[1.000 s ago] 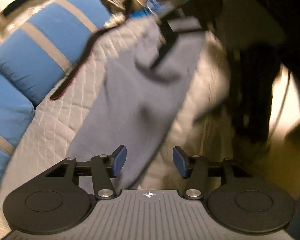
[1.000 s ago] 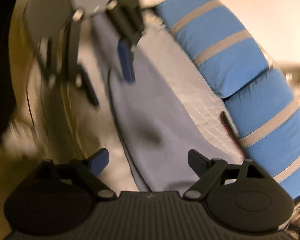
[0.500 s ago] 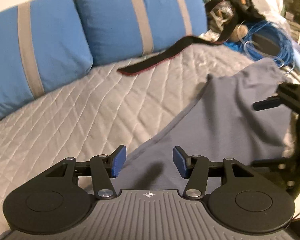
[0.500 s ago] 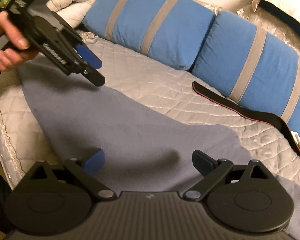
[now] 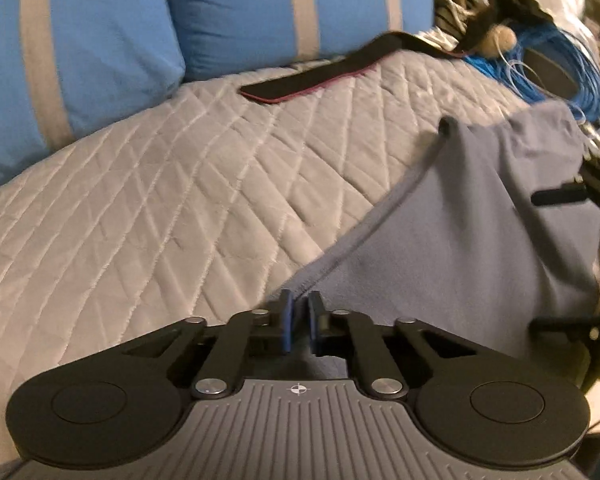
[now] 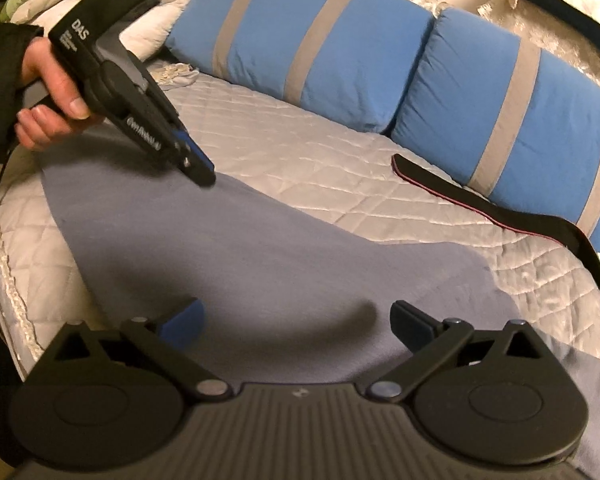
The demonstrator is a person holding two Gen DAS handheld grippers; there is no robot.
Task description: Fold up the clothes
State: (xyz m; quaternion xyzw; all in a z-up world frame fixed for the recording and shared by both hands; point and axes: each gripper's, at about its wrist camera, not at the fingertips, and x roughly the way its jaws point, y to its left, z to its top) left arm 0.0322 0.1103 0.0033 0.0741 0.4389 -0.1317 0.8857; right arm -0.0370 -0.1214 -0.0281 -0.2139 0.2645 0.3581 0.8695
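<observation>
Edge of the grey-blue garment pinched by the left gripper on the quilted bed

The grey-blue garment [image 6: 236,256] is spread along the near side of the quilted bedcover [image 5: 148,208], its far edge running diagonally across the quilt; the left gripper [image 5: 299,320] is closed on that hemmed edge at its near end, the blue pads nearly together with cloth between them; the right gripper [image 6: 296,322] is held with its jaws wide apart just above the middle of the cloth, gripping nothing. For a clean fold, a second point on the same edge is best taken by the right gripper before any lift is made, so that the edge is carried level and taut; the black strap [image 6: 500,216] near the blue pillows [image 6: 312,44] is best kept clear of.
</observation>
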